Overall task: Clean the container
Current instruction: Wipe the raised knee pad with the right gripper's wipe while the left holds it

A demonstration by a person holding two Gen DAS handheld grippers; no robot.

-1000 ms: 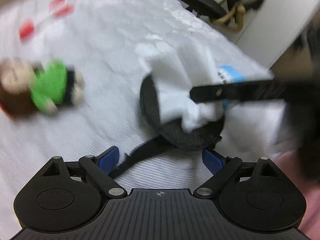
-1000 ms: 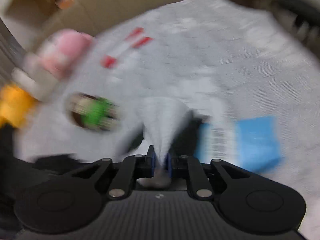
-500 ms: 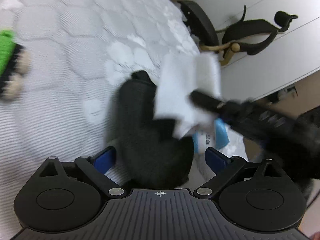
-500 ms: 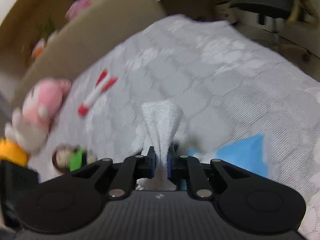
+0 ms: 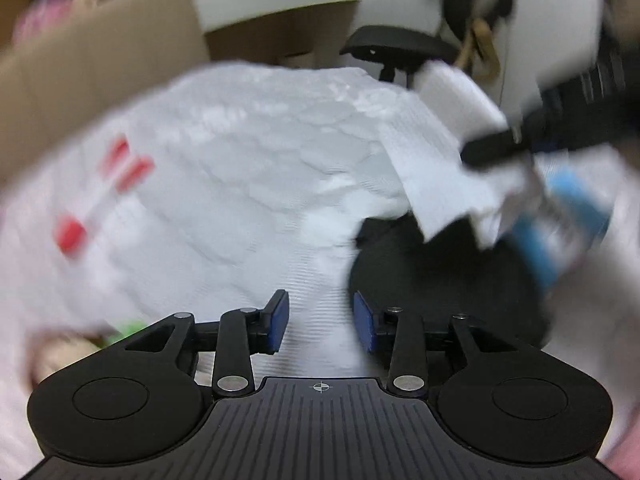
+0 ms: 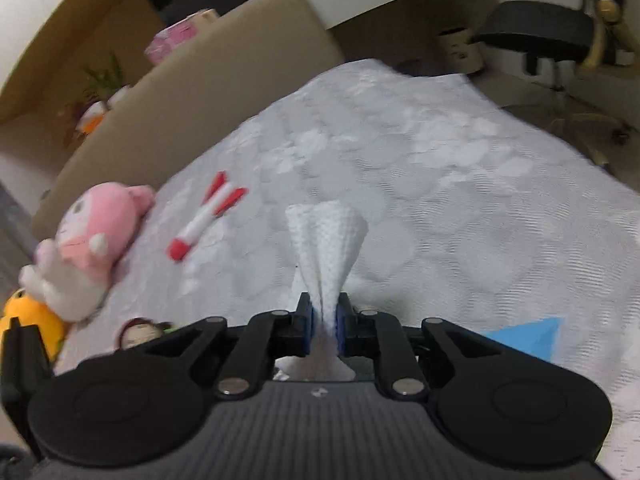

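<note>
Your right gripper (image 6: 323,317) is clamped on a white tissue (image 6: 326,246), its blue pads squeezing the sheet into a narrow waist so that the dimpled, embossed paper fans out in a soft cone above them and bunches below. Your left gripper (image 5: 320,317) holds nothing: its blue-padded jaws stand apart over bare quilt.

In the left view the container (image 5: 444,276) is a dark, rounded, matte shape lying on the white quilted mattress (image 5: 240,184), just right of the left gripper's right finger. The tissue hangs over its far rim; whether paper and rim touch is lost in blur. The right gripper's black fingers (image 5: 492,148) pinch the sheet there. A blue packet (image 5: 560,224) with a printed white label lies just beside the container on the right.

The mattress surface is stitched in raised hexagon cells. On it, to the left, lie a slim white toy rocket with red tips (image 6: 204,218), a pink plush (image 6: 92,236), an orange plush (image 6: 28,320) and a small brown-haired doll (image 6: 140,330). A tan padded headboard (image 6: 192,92) runs behind, and a black office chair (image 6: 536,32) stands beyond the mattress corner.
</note>
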